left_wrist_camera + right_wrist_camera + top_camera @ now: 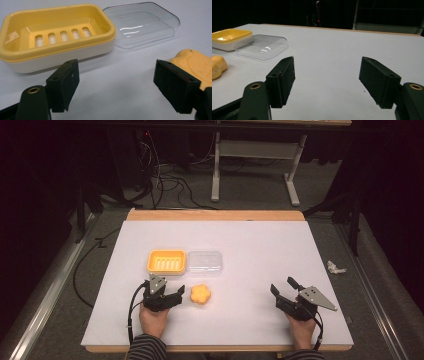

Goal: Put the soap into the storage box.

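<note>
1. The left gripper (172, 292) is sitting low on the white table sheet (250, 250) with its jaws standing wide apart and gripping nothing; the orange flower-shaped soap bar (200, 294) is lying just beside its right-hand jaw, apparently not between the two.
2. The right gripper (285, 290) is resting well apart at the right side of the sheet, its jaws likewise spread and empty.
3. The yellow plastic soap dish with a slotted insert (166, 261) is sitting empty beyond the soap, and its clear plastic lid (204, 263) is lying just beside it, edges seemingly touching.
4. Judging by this, the work is only starting: the soap is not yet being grasped, placed in the dish, or covered.
5. In the left gripper view the soap is being cut off by the jaw and frame edge, so contact is hard to tell.
</note>
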Tool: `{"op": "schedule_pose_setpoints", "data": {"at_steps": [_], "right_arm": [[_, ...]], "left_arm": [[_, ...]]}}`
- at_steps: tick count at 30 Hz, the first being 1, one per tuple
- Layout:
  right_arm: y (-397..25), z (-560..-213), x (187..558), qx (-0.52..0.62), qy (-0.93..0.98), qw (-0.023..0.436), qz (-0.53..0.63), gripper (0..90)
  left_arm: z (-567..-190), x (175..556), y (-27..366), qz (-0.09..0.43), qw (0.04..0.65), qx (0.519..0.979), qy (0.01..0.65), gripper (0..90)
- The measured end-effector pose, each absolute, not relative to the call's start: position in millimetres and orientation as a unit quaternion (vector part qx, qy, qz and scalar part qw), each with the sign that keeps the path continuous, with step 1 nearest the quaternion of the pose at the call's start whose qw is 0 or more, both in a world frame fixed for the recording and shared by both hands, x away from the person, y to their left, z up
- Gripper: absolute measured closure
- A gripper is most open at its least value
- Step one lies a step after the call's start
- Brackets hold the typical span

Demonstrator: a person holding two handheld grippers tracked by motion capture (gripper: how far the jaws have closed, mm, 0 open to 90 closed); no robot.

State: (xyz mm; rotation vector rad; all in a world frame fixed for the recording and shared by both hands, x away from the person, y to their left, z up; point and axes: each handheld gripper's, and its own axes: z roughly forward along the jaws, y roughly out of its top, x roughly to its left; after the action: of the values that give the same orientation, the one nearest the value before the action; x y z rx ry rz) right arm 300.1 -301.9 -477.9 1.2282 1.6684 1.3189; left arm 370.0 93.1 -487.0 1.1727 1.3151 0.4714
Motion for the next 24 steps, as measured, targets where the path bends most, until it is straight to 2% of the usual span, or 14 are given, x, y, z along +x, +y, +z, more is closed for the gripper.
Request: {"op": "schedule_pose_setpoints", "data": {"at_steps": [24], "right_arm": [[-301.3,-477.8,302.3,0.48,0.641,0.333,0.499,29.5]], "left_arm": [[-486.6,370.0,92.1,0.208,0.614,0.507,0.568,19.7]]}}
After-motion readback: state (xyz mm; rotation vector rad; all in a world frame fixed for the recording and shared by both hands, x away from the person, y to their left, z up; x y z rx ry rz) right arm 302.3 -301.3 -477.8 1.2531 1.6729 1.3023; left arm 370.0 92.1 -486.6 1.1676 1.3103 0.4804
